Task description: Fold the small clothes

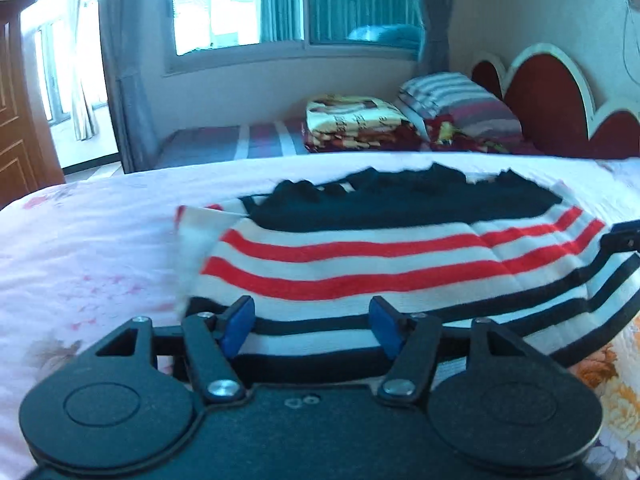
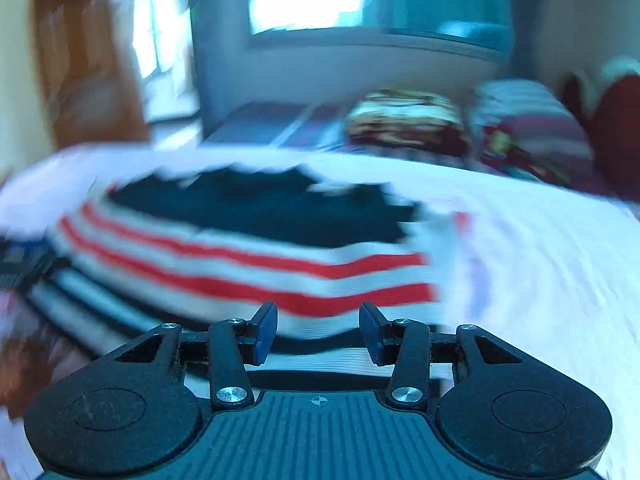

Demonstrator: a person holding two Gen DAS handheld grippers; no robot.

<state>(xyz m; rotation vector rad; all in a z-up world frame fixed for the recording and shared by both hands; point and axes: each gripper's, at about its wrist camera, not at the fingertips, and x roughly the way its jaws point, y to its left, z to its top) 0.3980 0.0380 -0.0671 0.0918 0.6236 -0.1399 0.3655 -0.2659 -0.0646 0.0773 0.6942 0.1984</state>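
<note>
While both grippers hung low over the bed (image 1: 80,240), the one striped sweater (image 1: 360,256) lay spread flat on the pale floral bedspread, navy part at the far end, two red stripes across the middle, dark stripes at the near hem.

The left gripper (image 1: 312,328) had its blue pads parted, with the near hem showing in the gap. I couldn't see either pad actually pinching cloth, so it looked open to me. Same deal with the right gripper (image 2: 318,332): jaws apart over the near edge of the sweater (image 2: 248,264), nothing clamped as far as I could tell, though that view was badly smeared. The right gripper's black fingers also poked in at the right edge of the left view.

Nothing sat on the sweater or between it and the grippers. Farther back was a second bed with one folded blanket (image 1: 356,124), one striped pillow (image 1: 456,104) and a red scalloped headboard (image 1: 552,96). One window (image 1: 296,4) with teal curtains on the far wall, one wooden door (image 1: 16,120) far left.
</note>
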